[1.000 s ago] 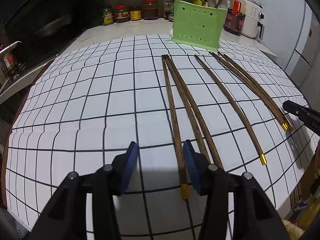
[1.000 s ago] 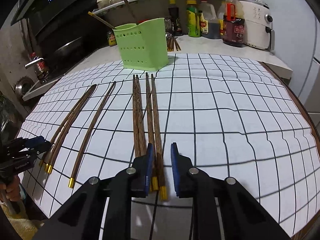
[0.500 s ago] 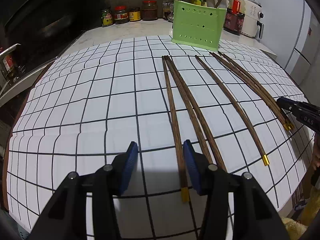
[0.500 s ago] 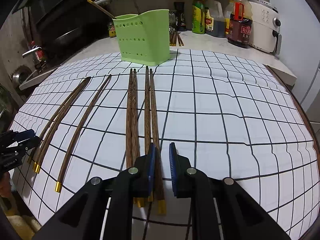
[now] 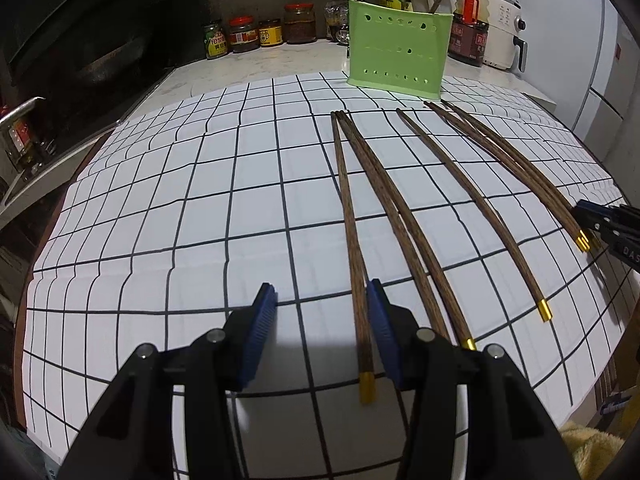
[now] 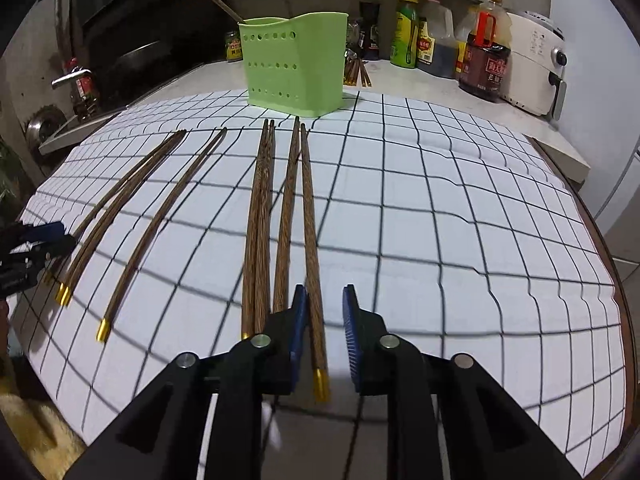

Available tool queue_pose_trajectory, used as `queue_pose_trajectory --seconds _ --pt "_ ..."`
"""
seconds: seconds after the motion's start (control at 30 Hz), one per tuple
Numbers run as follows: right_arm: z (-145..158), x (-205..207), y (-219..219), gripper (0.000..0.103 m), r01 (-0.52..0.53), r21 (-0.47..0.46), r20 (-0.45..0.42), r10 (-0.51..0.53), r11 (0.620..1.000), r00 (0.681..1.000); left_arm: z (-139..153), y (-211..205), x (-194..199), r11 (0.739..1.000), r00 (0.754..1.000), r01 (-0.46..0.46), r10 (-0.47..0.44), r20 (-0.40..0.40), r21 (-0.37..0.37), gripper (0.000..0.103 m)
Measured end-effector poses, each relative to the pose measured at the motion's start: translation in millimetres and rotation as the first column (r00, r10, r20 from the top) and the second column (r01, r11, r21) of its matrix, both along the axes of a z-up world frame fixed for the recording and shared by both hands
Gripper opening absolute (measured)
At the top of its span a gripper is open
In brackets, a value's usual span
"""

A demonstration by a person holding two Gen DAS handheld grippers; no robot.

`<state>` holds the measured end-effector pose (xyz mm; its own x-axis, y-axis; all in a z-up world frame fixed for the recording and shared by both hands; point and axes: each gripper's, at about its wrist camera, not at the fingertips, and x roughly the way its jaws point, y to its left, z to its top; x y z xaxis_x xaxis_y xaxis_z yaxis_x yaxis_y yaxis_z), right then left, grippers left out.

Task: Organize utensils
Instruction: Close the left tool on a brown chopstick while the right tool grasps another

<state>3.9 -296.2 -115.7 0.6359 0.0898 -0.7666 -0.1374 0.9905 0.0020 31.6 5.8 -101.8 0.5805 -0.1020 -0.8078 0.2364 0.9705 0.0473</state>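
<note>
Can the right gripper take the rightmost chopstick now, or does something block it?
Probably yes. The rightmost chopstick already lies between the opening fingers of the right gripper, and nothing covers it.

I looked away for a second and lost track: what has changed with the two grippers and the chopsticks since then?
The right gripper has spread its jaws and they are opening; one chopstick lies loose between them, not gripped. The left gripper stayed half open, with a chopstick by its right finger. The other chopsticks and the green holder kept their places.
</note>
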Motion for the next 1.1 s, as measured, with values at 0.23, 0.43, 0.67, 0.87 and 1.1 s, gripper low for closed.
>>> queue_pose_trajectory --seconds 0.23,0.43,0.67,0.87,1.1 --pt "-4.2 -11.2 -9.5 0.014 0.109 0.026 0.05 -0.11 0.994 0.993 -1.7 9.0 -11.3 1.0 0.998 0.006 -0.006 0.055 0.002 0.047" --pt "-5.1 -16.0 -9.9 0.018 0.106 0.056 0.064 -0.109 0.993 0.992 -1.6 2.2 -38.2 0.999 0.997 0.039 -0.037 0.065 -0.024 0.047" --pt "-7.5 -23.7 -9.5 0.018 0.072 0.072 0.101 -0.08 0.995 0.992 -2.7 -2.9 -43.0 1.0 0.995 0.015 -0.015 0.094 0.003 0.021" --pt "-8.2 -32.9 -6.2 0.019 0.025 0.047 0.124 -0.031 0.999 0.992 -4.7 -11.2 -41.7 0.998 0.991 0.047 -0.051 0.125 0.039 0.02" --pt "-9.9 -40.7 -8.7 0.023 0.014 0.063 0.15 -0.023 0.998 0.988 -5.4 -9.0 -40.3 0.998 0.99 0.056 -0.059 0.131 0.024 0.019"
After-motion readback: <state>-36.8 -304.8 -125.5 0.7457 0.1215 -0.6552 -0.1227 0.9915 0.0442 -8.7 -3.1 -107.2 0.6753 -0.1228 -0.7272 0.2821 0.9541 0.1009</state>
